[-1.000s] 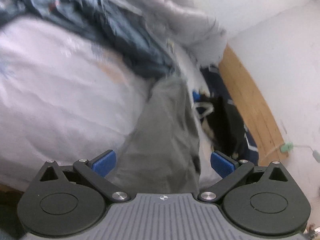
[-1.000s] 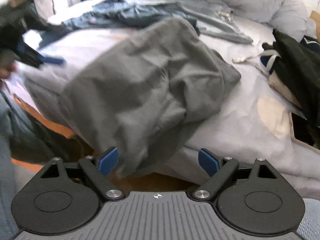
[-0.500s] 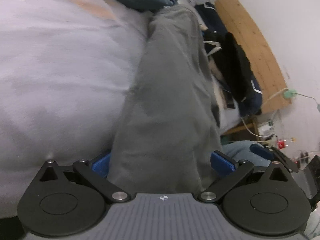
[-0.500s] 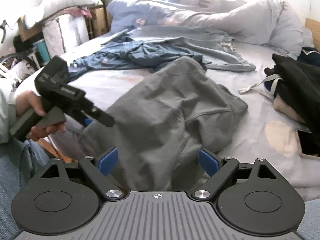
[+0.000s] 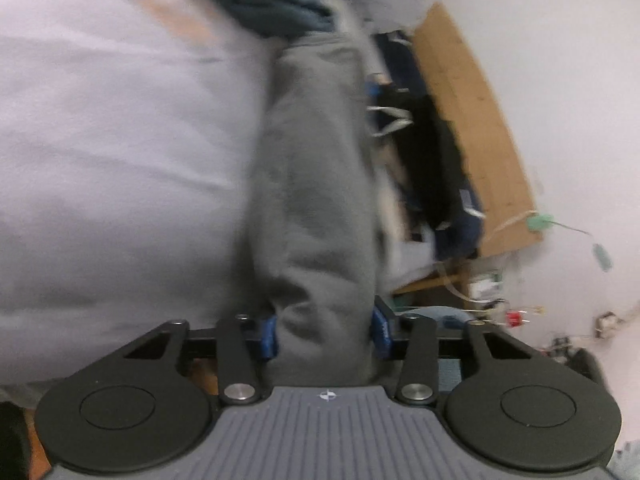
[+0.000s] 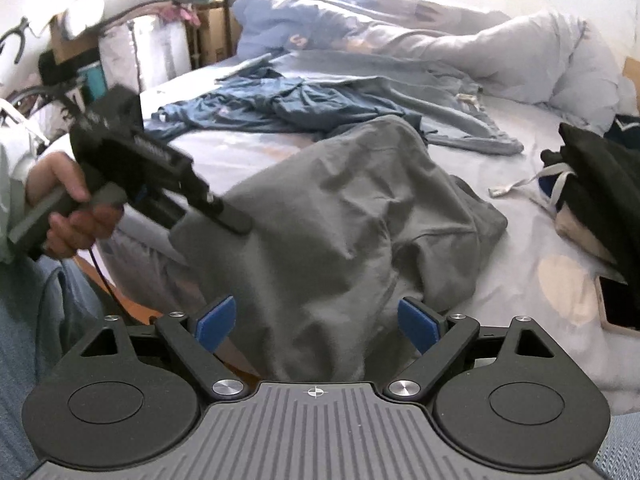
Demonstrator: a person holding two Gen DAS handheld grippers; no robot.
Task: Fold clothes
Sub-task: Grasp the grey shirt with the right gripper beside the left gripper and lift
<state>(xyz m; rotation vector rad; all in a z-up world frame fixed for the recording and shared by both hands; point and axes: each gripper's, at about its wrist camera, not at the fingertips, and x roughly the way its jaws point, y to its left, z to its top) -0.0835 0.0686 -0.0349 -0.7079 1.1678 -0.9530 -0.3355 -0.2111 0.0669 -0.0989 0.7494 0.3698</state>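
Observation:
A grey garment (image 6: 344,216) lies crumpled on the pale bed sheet (image 6: 520,248), and its near edge hangs over the bedside. In the left wrist view the grey garment (image 5: 316,200) runs as a bunched strip straight into my left gripper (image 5: 324,334). Its jaws are closing and the blue pads (image 5: 269,338) press on the cloth from both sides. The right wrist view shows that left gripper (image 6: 236,222) at the garment's left edge, held by a hand (image 6: 68,208). My right gripper (image 6: 316,324) is open above the garment's near edge and grips nothing.
Blue garments (image 6: 300,104) and a light grey-blue one lie spread behind the grey garment. A dark pile of clothes (image 6: 600,168) and a phone (image 6: 620,304) sit at the right. A rumpled duvet (image 6: 520,52) fills the far side. A wooden headboard (image 5: 472,120) stands by the wall.
My left gripper's jaws went from wide apart to drawn in on the grey cloth, after swinging down to the garment's edge. The right gripper stays open.

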